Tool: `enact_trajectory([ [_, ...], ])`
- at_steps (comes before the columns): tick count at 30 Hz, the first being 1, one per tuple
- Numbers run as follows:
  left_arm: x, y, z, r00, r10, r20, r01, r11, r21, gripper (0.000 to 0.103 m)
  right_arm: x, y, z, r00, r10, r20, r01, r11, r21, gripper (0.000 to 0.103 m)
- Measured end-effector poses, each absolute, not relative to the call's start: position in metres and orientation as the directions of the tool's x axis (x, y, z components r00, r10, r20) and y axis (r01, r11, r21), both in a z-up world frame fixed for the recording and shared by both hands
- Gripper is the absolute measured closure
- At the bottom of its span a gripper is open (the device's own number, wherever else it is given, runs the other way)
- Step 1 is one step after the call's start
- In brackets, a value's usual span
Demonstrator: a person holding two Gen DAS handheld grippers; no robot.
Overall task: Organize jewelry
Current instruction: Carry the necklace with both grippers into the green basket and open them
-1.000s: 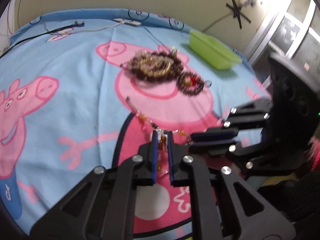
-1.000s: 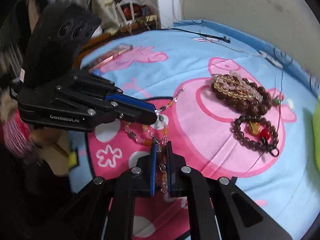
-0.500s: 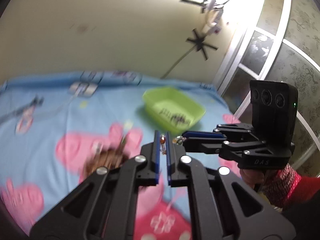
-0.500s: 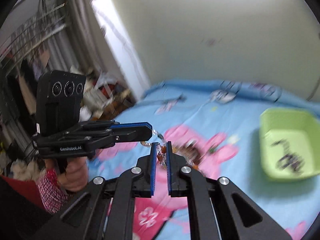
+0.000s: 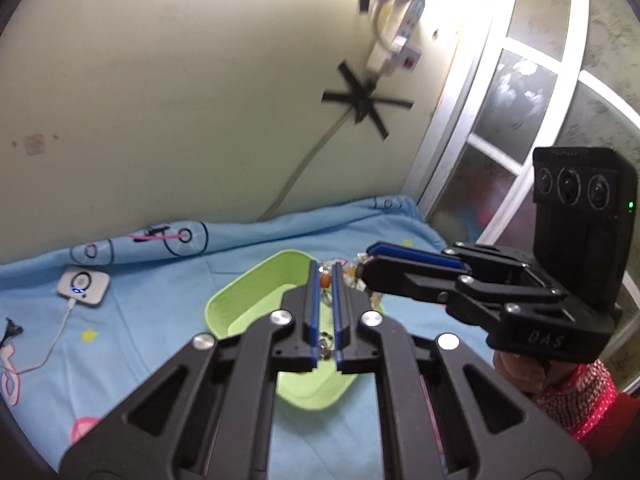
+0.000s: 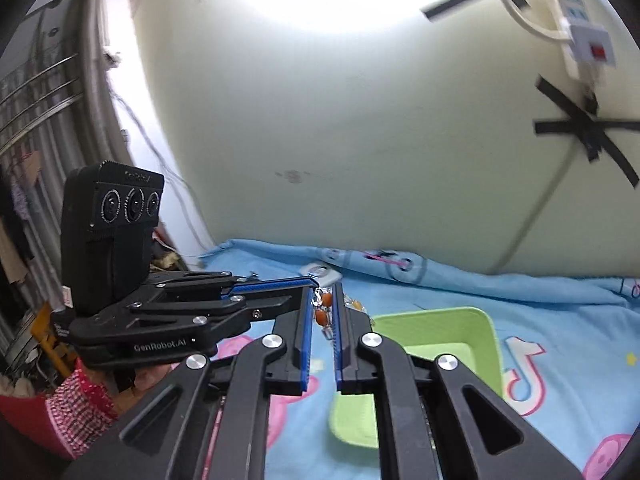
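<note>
Up front in the left wrist view, the left gripper (image 5: 325, 280) has its blue pads nearly together, pinching a beaded necklace (image 5: 326, 279) whose orange bead shows between the tips. It hangs over the far end of a green tray (image 5: 256, 300) that sits on a blue cartoon bedsheet (image 5: 132, 328). The right gripper (image 5: 366, 266) comes in from the right, its tips closed on the same necklace just beside the left one, with a hand (image 5: 516, 372) in a red patterned sleeve (image 5: 580, 404) under it. A small white device (image 5: 82, 285) with a cable lies on the sheet to the left. Over in the right wrist view, the right gripper (image 6: 323, 300) is clamped narrow on the necklace (image 6: 323, 308), orange beads lined up between its pads. The left gripper (image 6: 314, 282) reaches in from the left, its tip meeting the strand there. The tray (image 6: 480, 332) lies below and to the right on the bedsheet (image 6: 560, 320).
</note>
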State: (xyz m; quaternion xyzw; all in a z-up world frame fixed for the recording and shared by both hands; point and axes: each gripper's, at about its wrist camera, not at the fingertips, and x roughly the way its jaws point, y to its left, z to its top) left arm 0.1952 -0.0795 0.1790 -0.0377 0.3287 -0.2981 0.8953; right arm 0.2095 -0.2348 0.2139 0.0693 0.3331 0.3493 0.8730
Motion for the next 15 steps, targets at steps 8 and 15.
enact_trajectory([
  [8, 0.248, -0.113, 0.128, 0.549, -0.510, -0.662, 0.472, 0.843, -0.258, 0.098, 0.260, -0.258, 0.149, 0.537, 0.573, -0.619, -0.449, 0.816, 0.365, 0.103],
  [15, 0.264, -0.097, 0.101, 0.553, -0.406, -0.727, 0.373, 0.901, -0.220, 0.087, 0.275, -0.263, 0.117, 0.561, 0.483, -0.672, -0.355, 0.874, 0.332, 0.103],
])
